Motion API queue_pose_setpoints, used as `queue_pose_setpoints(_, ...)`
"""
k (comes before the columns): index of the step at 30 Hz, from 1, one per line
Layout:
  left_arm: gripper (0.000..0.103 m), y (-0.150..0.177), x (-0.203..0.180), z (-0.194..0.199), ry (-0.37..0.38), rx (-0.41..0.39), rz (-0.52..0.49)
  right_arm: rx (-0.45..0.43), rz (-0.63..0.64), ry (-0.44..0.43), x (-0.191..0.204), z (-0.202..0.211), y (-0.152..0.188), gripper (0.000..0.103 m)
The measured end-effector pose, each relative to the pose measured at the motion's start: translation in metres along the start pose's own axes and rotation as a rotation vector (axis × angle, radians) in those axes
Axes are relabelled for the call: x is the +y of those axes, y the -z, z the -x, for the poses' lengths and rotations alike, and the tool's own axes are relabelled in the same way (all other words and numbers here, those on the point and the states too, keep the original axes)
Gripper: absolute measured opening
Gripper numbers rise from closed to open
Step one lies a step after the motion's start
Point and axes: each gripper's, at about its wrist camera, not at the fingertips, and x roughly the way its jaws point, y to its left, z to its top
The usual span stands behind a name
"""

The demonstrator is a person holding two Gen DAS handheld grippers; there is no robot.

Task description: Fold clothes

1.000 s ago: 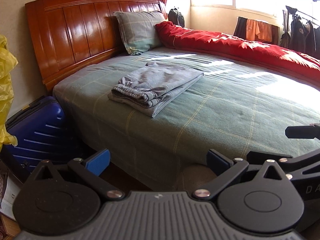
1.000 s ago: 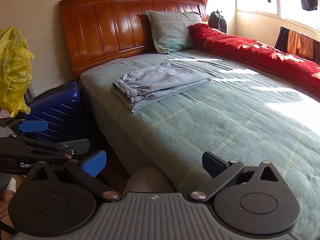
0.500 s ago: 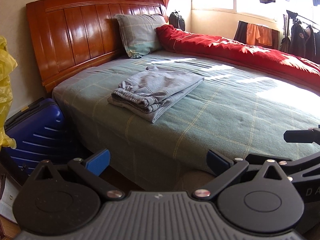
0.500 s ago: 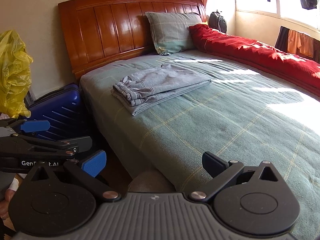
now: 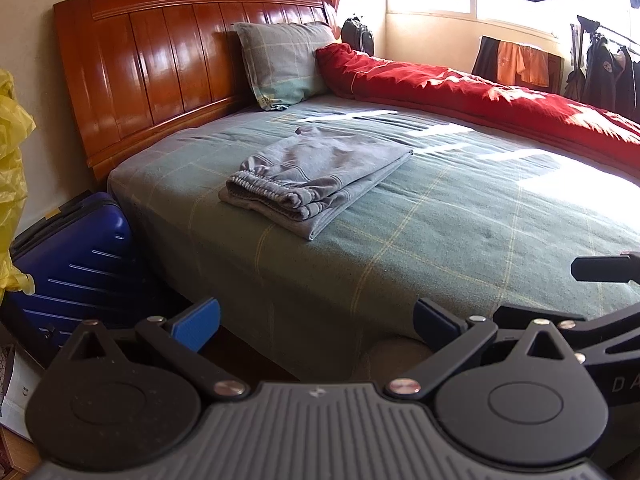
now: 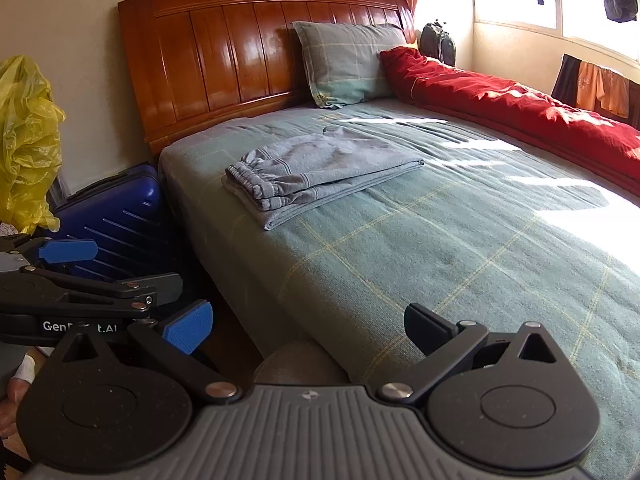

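On my far left a crumpled yellow plastic bag [image 6: 28,140] hangs by the wall, with a ribbed blue hard-shell suitcase [image 5: 76,264] wedged between it and the bed. My left gripper [image 5: 316,316] is held off the bed's near edge, blue-padded fingers spread wide and holding nothing. Beyond it, on the green checked bedsheet [image 5: 460,216], lies the grey elastic-waist garment [image 5: 316,176], folded into a flat stack near the polished wooden headboard [image 5: 168,64], its gathered waistband towards me and its long folded edge running away to the right. It rests well apart from both claws. My right gripper [image 6: 308,324] sits just beside the left one, fingers equally apart and empty, low over the bed's corner.

The fold looks finished to me, so doing this step well means leaving the stack square. If I tidy it, I should come in level, press the loose top layer flat near the waistband, and avoid dragging the bottom layer across the sheet. Further right, the rolled red quilt [image 5: 500,100] lies along the window side, clear of my path.
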Motion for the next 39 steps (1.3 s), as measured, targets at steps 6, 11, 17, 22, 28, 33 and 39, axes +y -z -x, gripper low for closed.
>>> queue_pose_setpoints(6,0.102,-0.0033,-0.0002,0.0011,-0.002,0.002,-0.002,0.000,0.005,0.002,-0.0005,0.0000,-0.0028,0.103)
queue_pose_setpoints(11,0.102,-0.0043,-0.0013,0.0022,-0.001,-0.003,-0.004,-0.001,0.003,0.002,-0.0010,0.0003,-0.0040,0.103)
queue_pose_setpoints(17,0.102,-0.0052,-0.0007,0.0009,-0.001,0.000,-0.002,-0.002,0.001,0.001,-0.0014,0.0007,-0.0053,0.103)
queue_pose_setpoints(22,0.102,-0.0056,0.0005,0.0010,0.002,-0.002,-0.001,-0.002,-0.001,-0.001,-0.0016,-0.0002,-0.0060,0.103)
queue_pose_setpoints(28,0.102,-0.0055,0.0004,0.0013,0.001,-0.003,-0.002,-0.003,-0.003,-0.004,-0.0021,-0.0001,-0.0057,0.103)
queue_pose_setpoints(33,0.102,-0.0060,0.0012,0.0011,0.004,-0.005,-0.003,-0.005,-0.004,-0.004,-0.0020,0.0004,-0.0057,0.103)
queue_pose_setpoints(39,0.102,-0.0059,0.0009,0.0006,0.002,-0.004,-0.010,-0.004,-0.005,-0.005,-0.0029,0.0007,-0.0048,0.103)
